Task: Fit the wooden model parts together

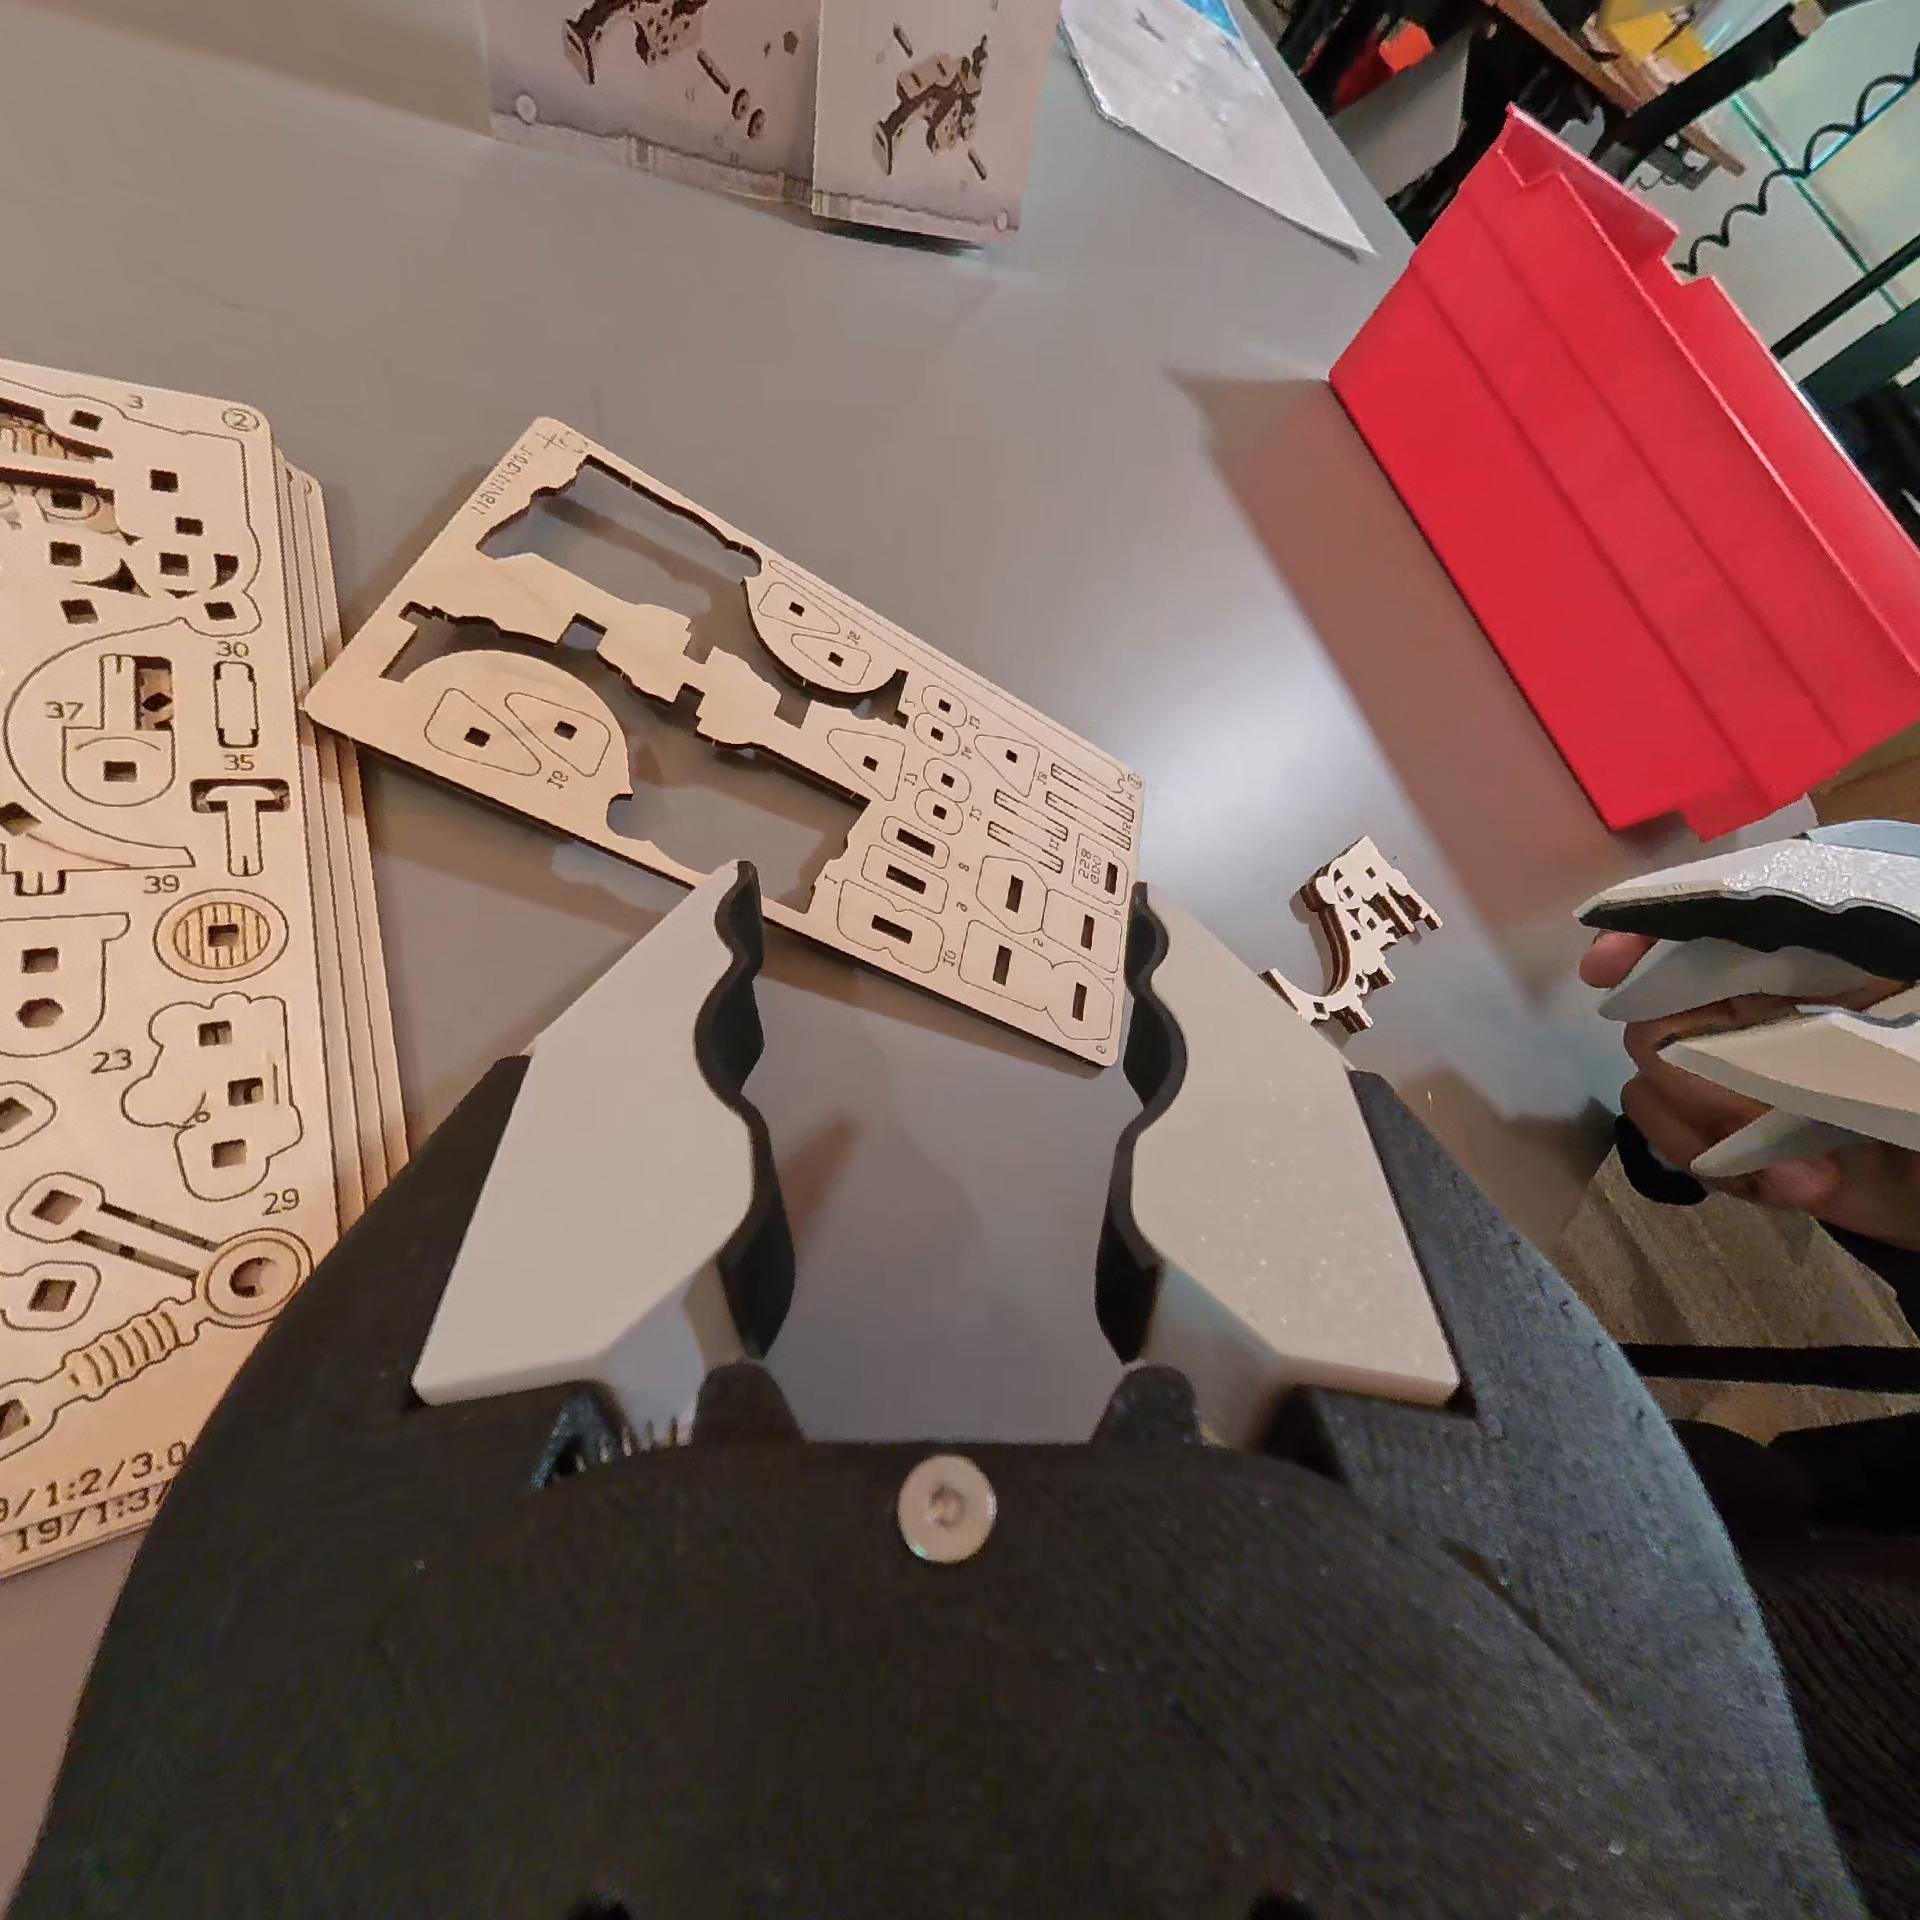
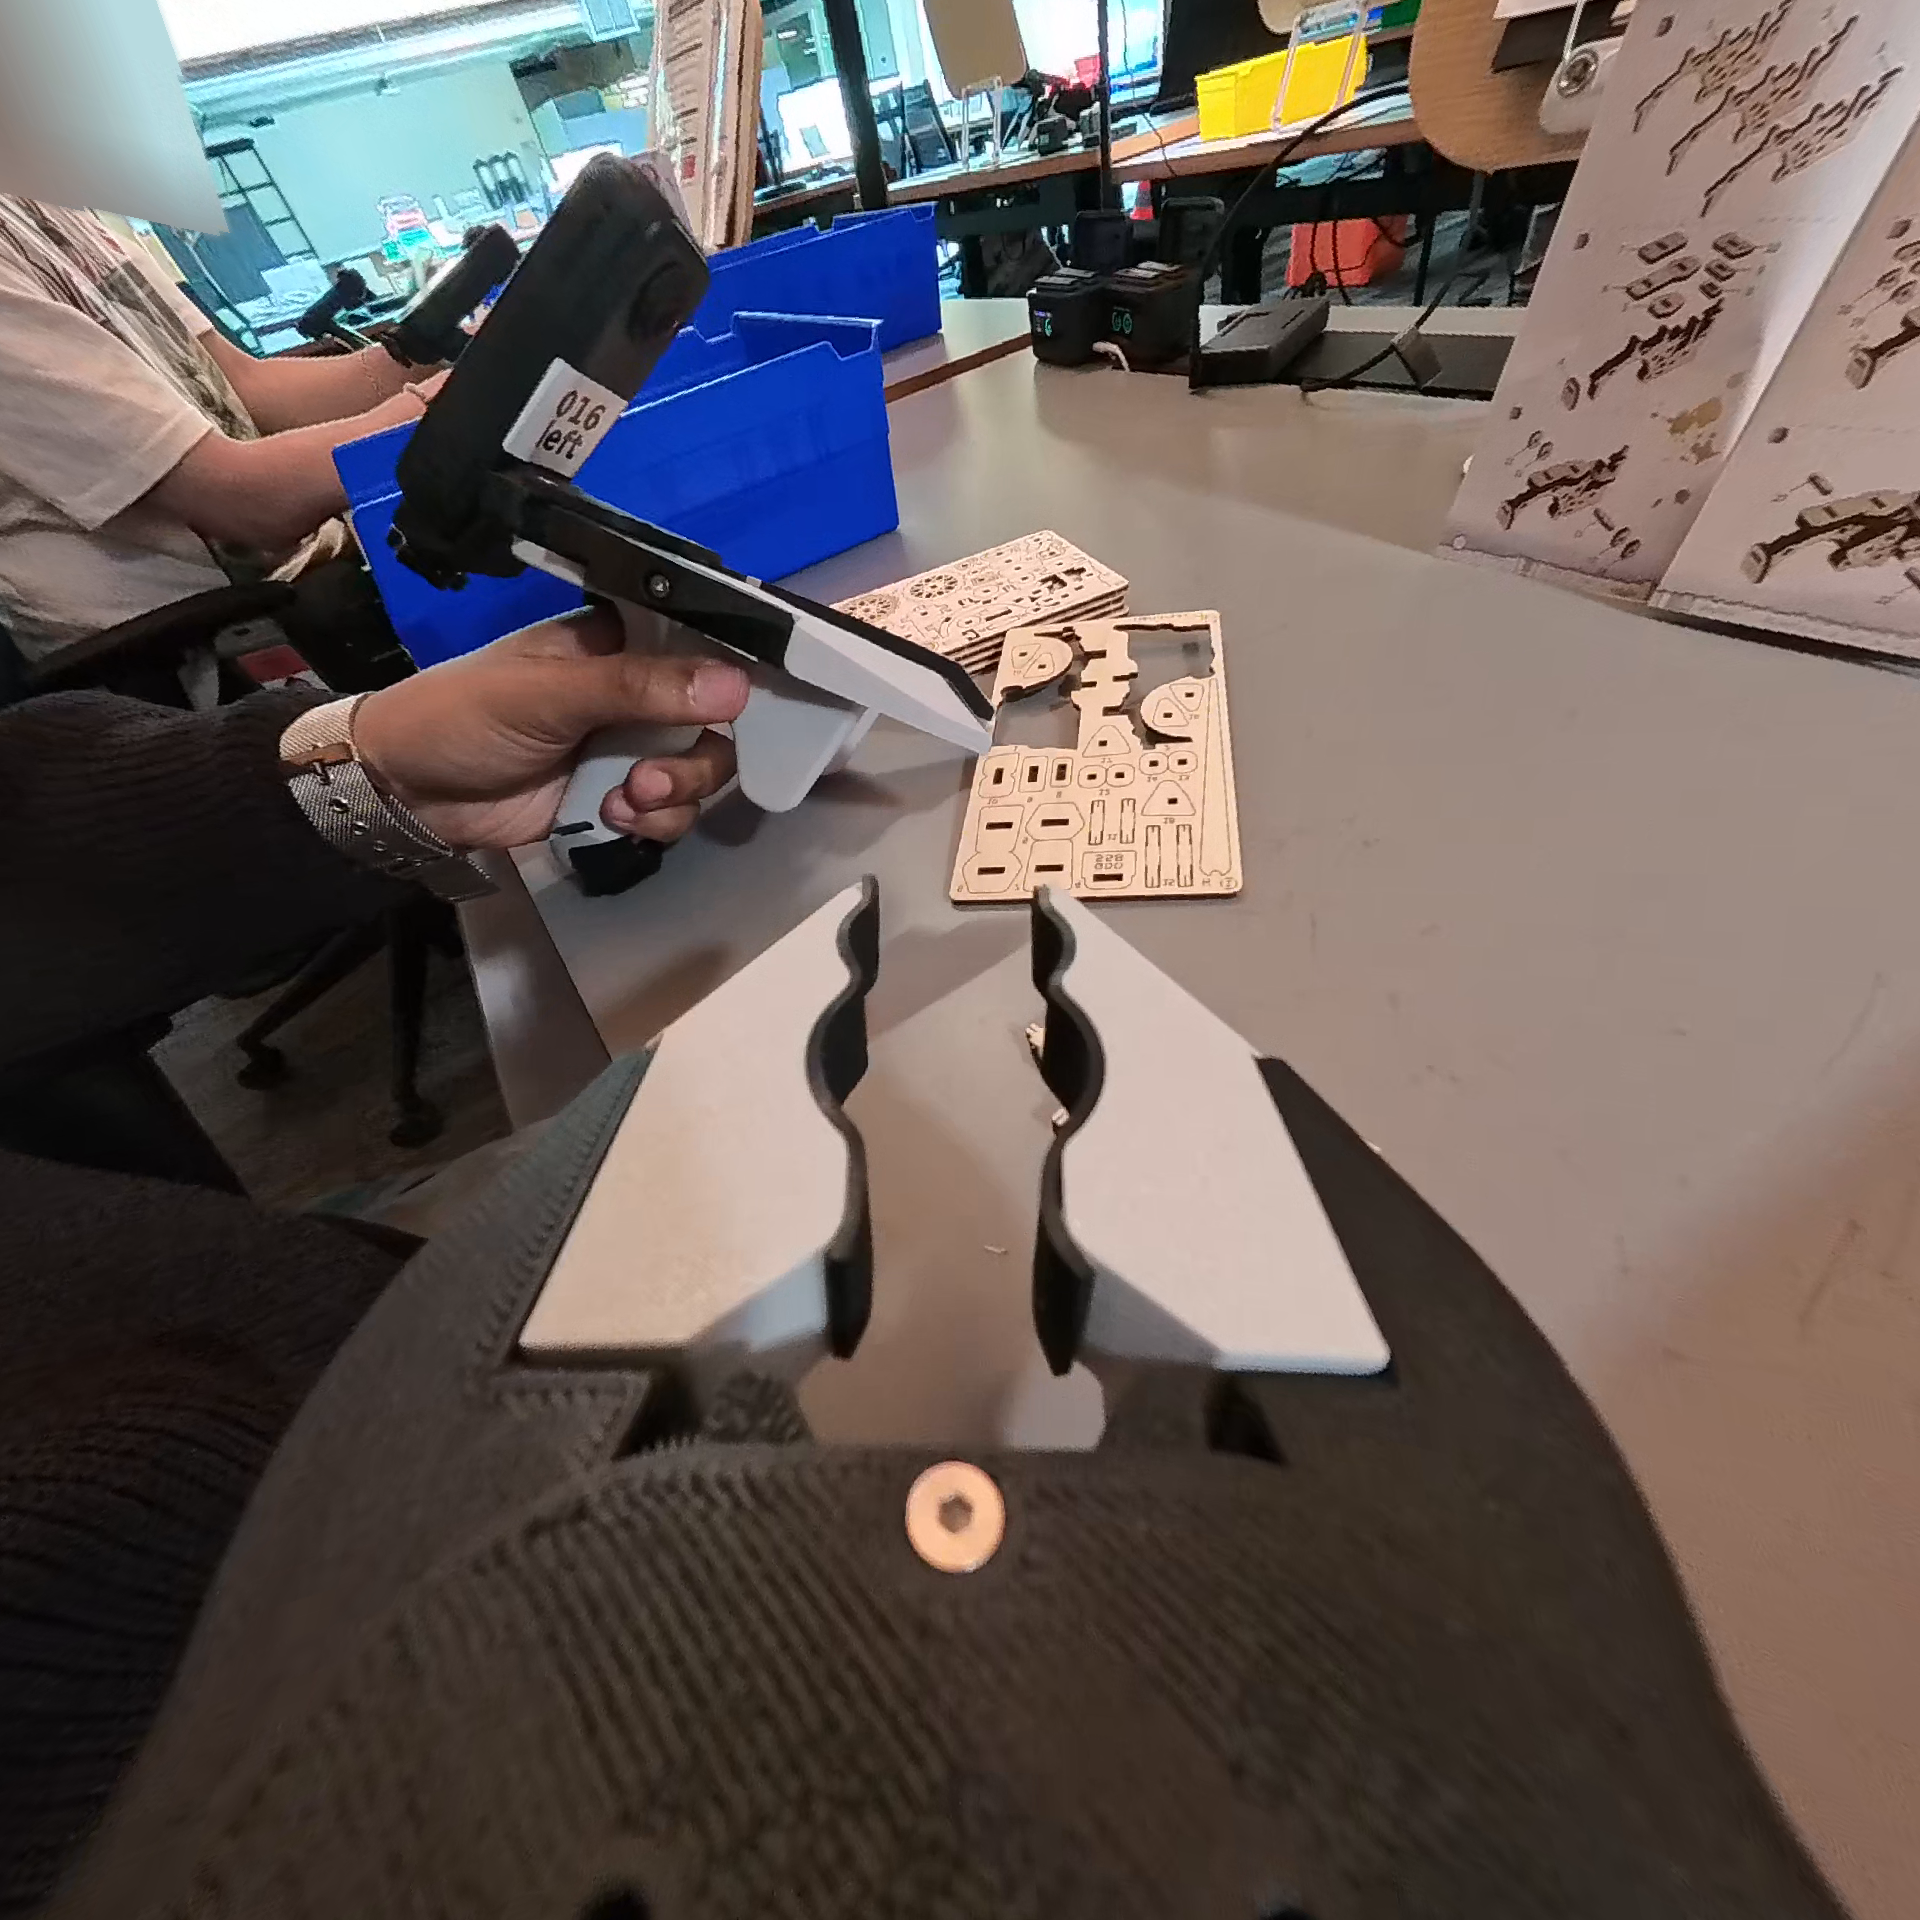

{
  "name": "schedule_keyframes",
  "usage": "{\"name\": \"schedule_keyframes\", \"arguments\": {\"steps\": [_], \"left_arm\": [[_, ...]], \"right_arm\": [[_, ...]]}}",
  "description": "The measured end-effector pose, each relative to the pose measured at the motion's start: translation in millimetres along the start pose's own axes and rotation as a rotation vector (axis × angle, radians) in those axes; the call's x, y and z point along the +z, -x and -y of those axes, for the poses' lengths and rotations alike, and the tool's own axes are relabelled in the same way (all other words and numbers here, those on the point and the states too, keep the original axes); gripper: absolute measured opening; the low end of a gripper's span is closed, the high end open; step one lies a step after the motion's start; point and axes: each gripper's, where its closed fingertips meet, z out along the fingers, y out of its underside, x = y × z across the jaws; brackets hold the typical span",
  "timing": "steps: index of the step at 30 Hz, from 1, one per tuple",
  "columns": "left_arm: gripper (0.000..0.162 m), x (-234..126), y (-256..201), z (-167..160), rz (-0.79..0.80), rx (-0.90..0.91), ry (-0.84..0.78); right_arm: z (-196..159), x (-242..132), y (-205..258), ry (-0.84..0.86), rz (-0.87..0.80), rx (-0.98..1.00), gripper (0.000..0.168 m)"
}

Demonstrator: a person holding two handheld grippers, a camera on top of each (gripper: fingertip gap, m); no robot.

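Thin laser-cut wooden sheet (image 1: 790, 748) flat on grey bench (image 1: 935, 395); small assembled wooden part (image 1: 1356, 920) just right of it; likely light, stiff, brittle, best pinched at solid edges. Left hand-held gripper (image 1: 940, 925) open, empty; right hand-held gripper (image 2: 951, 920) likewise.

engraved part numbers on wooden sheets (image 1: 156, 831); sticker on left gripper (image 2: 982, 717).

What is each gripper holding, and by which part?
Nothing. The left gripper and the right gripper are both open and empty; the small wooden assembly lies loose on the table.
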Motion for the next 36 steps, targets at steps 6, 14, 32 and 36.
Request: {"name": "schedule_keyframes", "arguments": {"steps": [6, 14, 32, 36], "left_arm": [[0.069, 0.3, -8.4, -1.1, 0.006, 0.09, 0.005], [0.071, 5.1, -24.2, -9.3, 0.08, 0.354, 0.046], [0.091, 25.3, -9.0, -16.8, 0.228, 0.597, 0.179], [0.08, 32.6, -10.5, -18.6, 0.167, 0.561, 0.219]], "right_arm": [[-0.6, 0.5, 0.6, 0.004, 0.002, -0.003, 0.028], [-0.6, 0.3, 0.5, 0.004, 0.004, 0.0, 0.027], [-2.5, 1.5, 1.3, 0.016, 0.01, 0.005, 0.027], [-3.0, 2.5, 2.5, 0.016, 0.02, 0.023, 0.028]]}}
